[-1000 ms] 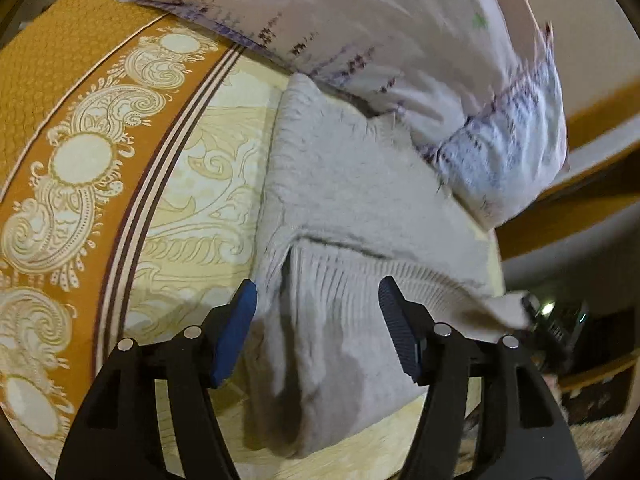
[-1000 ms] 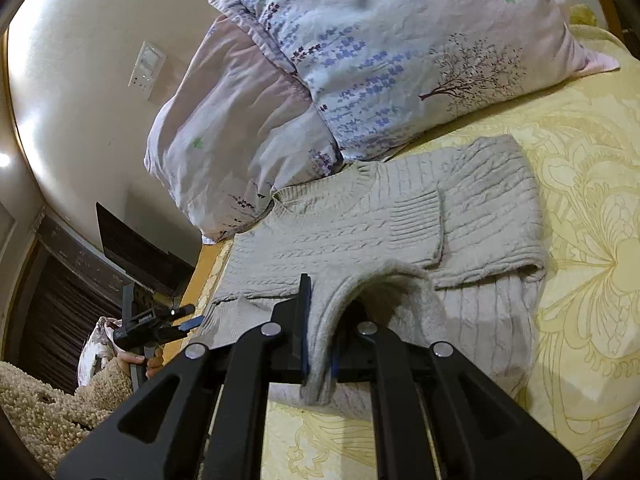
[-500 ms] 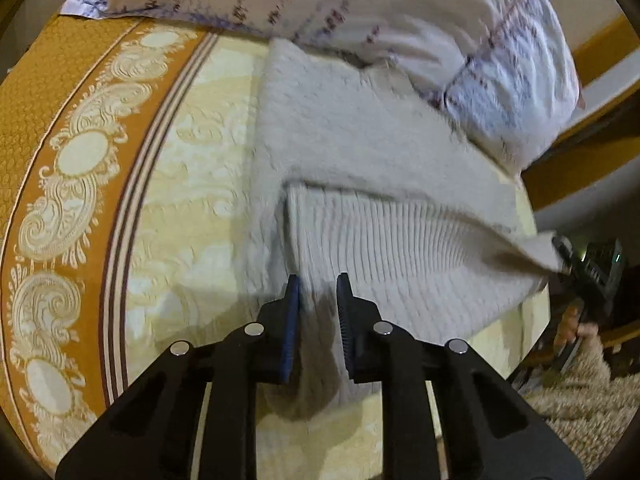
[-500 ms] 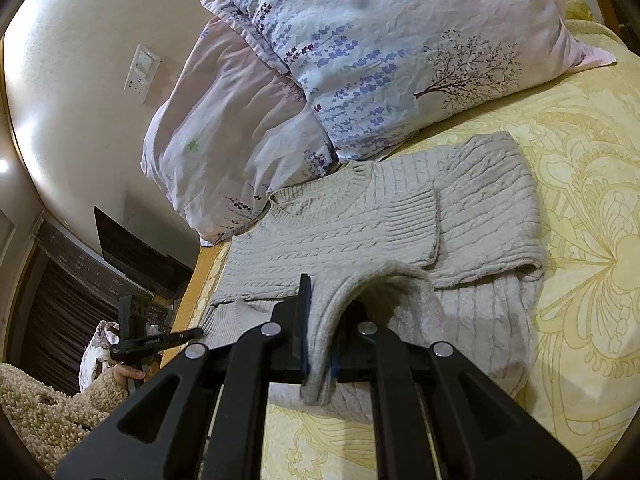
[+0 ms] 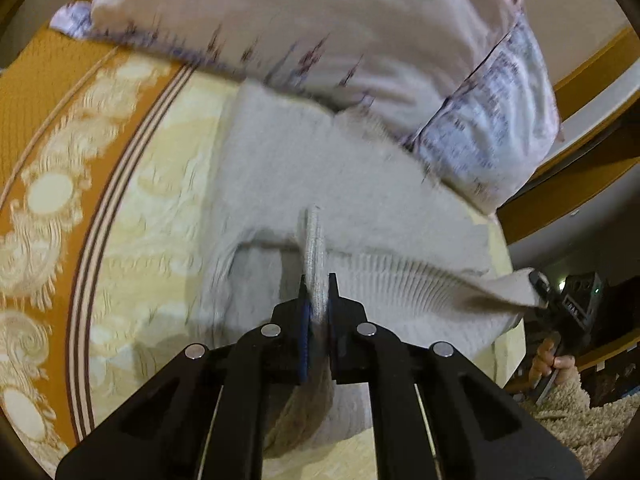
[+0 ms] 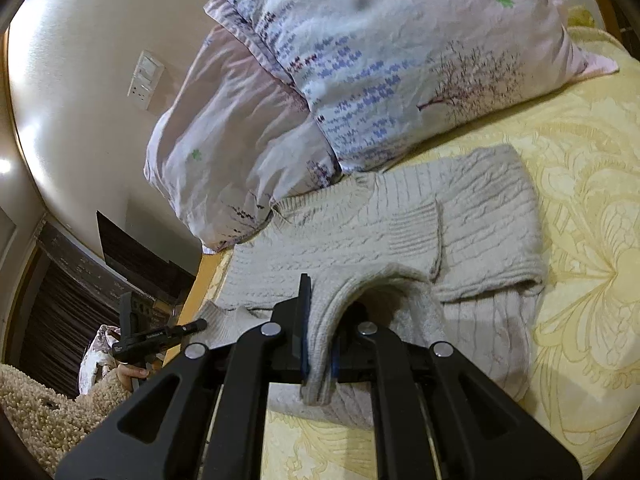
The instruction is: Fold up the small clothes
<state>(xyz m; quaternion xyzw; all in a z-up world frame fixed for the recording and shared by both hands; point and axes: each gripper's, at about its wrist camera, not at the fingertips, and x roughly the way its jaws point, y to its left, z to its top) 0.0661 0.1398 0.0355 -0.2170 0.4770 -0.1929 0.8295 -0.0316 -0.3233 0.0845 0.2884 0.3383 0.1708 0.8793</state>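
Left tongs [image 5: 317, 296] pinching the beige knit sweater [image 6: 400, 232] hem. Right tongs [image 6: 318, 320] clamped on another hem fold, above the bed [image 6: 580, 200].

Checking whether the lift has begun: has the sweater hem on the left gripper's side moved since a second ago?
Yes. The hem lay flat on the bedspread with open jaws around it; the left gripper has just closed, pinching it up off the bedspread.
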